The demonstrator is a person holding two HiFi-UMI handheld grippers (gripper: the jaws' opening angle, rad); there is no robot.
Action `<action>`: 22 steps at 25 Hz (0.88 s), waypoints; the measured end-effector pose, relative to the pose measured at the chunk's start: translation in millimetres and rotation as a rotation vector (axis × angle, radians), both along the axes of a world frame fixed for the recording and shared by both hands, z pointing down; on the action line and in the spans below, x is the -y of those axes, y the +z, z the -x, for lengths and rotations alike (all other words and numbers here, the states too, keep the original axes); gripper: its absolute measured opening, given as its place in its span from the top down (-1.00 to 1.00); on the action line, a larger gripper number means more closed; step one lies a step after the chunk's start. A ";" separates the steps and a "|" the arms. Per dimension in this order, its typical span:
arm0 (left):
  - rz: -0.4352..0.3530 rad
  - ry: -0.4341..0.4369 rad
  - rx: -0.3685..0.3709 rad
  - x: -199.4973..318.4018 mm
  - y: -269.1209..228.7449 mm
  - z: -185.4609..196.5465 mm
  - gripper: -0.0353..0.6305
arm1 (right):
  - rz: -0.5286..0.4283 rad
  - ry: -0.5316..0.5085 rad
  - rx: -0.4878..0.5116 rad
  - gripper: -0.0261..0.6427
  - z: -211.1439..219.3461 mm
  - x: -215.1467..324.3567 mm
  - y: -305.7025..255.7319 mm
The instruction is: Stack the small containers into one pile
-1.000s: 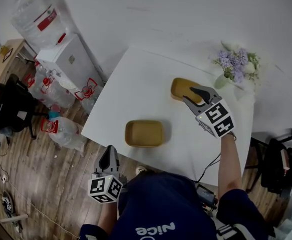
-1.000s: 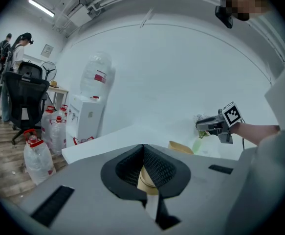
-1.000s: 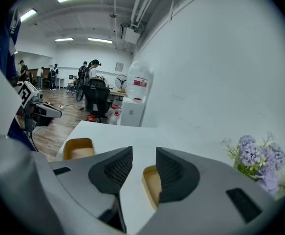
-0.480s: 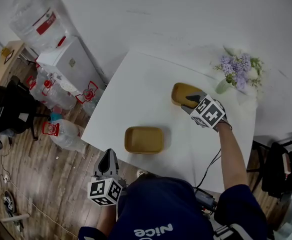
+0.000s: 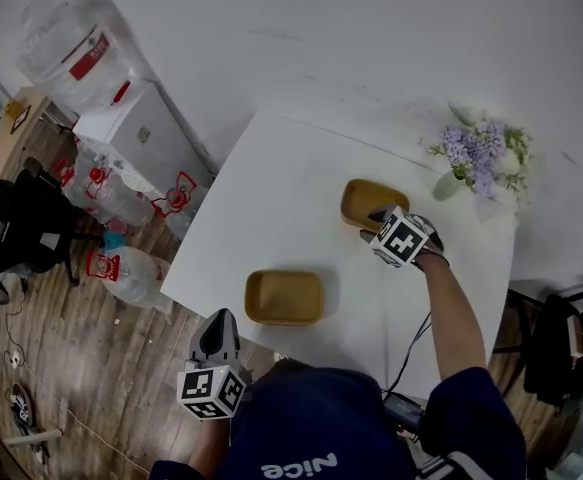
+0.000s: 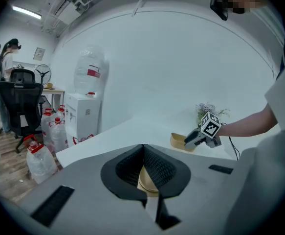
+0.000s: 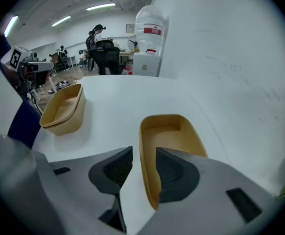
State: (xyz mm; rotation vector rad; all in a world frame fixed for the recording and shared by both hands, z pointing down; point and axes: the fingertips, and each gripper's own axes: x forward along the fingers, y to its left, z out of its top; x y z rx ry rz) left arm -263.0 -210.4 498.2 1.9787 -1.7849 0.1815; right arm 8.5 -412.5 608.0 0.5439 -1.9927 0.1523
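Mustard-coloured plastic was what we had to stack: two small tubs sat well apart on the white worktop, the far container near the flower vase and the near container by the front edge. Our right tongs stood wide and straddled one side wall of the far container, one jaw inside and one outside, with the pads not yet pressing. Our left tongs were closed on nothing and held off the worktop's front edge, with the near container just beyond their tips. We judged the thin wall the main hazard. A pinch on a single side could let the tub swing or slip when lifted, and a hard squeeze might bow the plastic. Closing off-centre could shove the tub towards the vase. If carried tilted, it might catch the other tub's rim and sit crooked, or push that tub towards the edge, since nothing steadied it.
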 end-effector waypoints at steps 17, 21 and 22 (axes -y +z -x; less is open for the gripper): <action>0.039 -0.010 -0.007 3.8 14.5 -7.0 0.84 | -0.027 -0.080 -0.084 0.75 -5.2 11.0 24.0; 0.039 -0.014 0.000 0.2 15.3 -5.7 0.84 | -0.049 -0.088 -0.105 0.76 -5.6 10.5 23.3; 0.038 -0.014 0.001 -0.7 14.9 -5.6 0.84 | -0.056 -0.085 -0.108 0.76 -5.6 10.5 21.8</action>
